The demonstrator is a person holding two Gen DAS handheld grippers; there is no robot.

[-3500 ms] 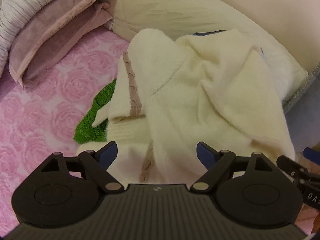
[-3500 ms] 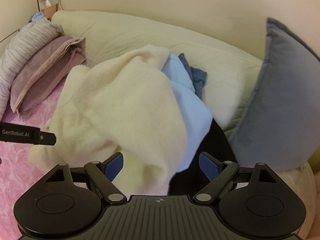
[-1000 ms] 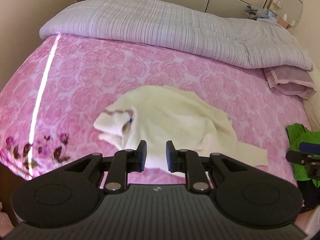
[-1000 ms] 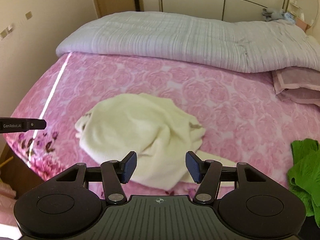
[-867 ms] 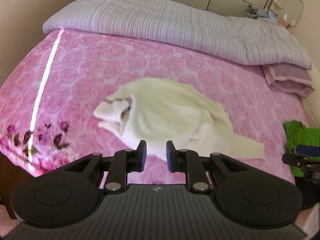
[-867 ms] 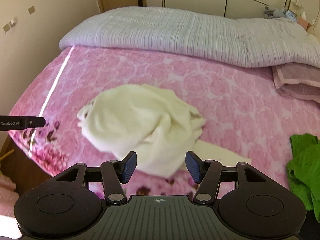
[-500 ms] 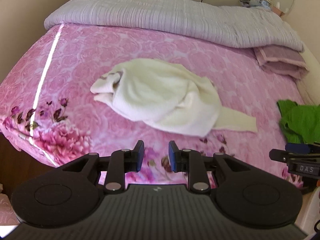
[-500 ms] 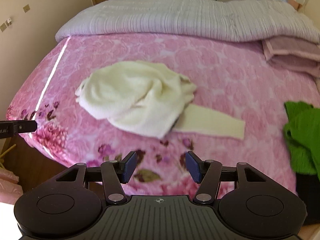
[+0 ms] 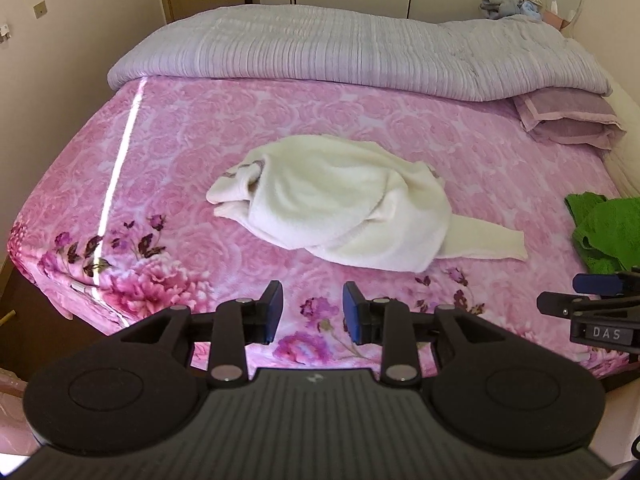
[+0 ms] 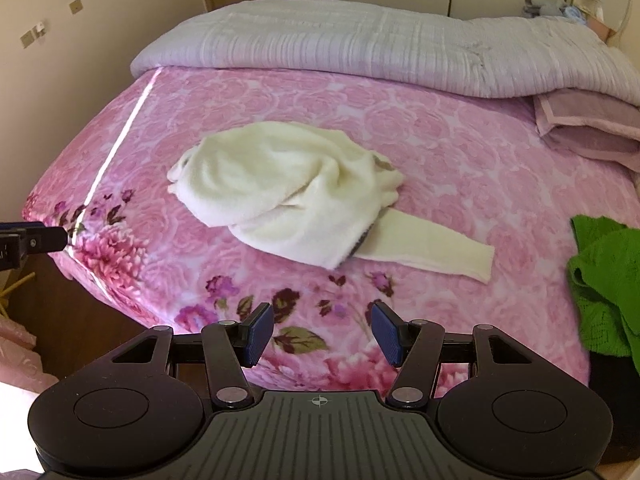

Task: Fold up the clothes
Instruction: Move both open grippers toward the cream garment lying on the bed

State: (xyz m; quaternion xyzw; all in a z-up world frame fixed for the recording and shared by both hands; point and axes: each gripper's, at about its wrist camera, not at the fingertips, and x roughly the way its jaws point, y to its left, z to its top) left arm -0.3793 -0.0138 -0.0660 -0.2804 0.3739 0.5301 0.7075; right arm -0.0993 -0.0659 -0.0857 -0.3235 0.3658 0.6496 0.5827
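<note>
Wide pink rose-patterned bedspread [image 9: 168, 152] fills the room, grey ribbed quilt [image 9: 360, 56] folded along its far side. Crumpled cream fleece sweater [image 9: 344, 216] lies mid-bed, bright green knit garment [image 10: 604, 280] at the right edge. Left gripper [image 9: 313, 312] hovers near the bed edge, parted slightly, empty; right gripper [image 10: 322, 334] gapes wider, empty.

1. The left tool [image 9: 313, 312] is showing a matte black body with a ribbed centre plate, two round discs at its sides, and silver screws on its linkage arms.
2. Its fingers [image 9: 273, 307] are wearing blue pads.
3. The right tool [image 10: 323, 334] is displaying the same black build, with textured blue pads [image 10: 387, 333] and a small crosshair mark on its ribbed plate.
4. Seen from the left wrist, the right tool is bearing a "DAS" label.
</note>
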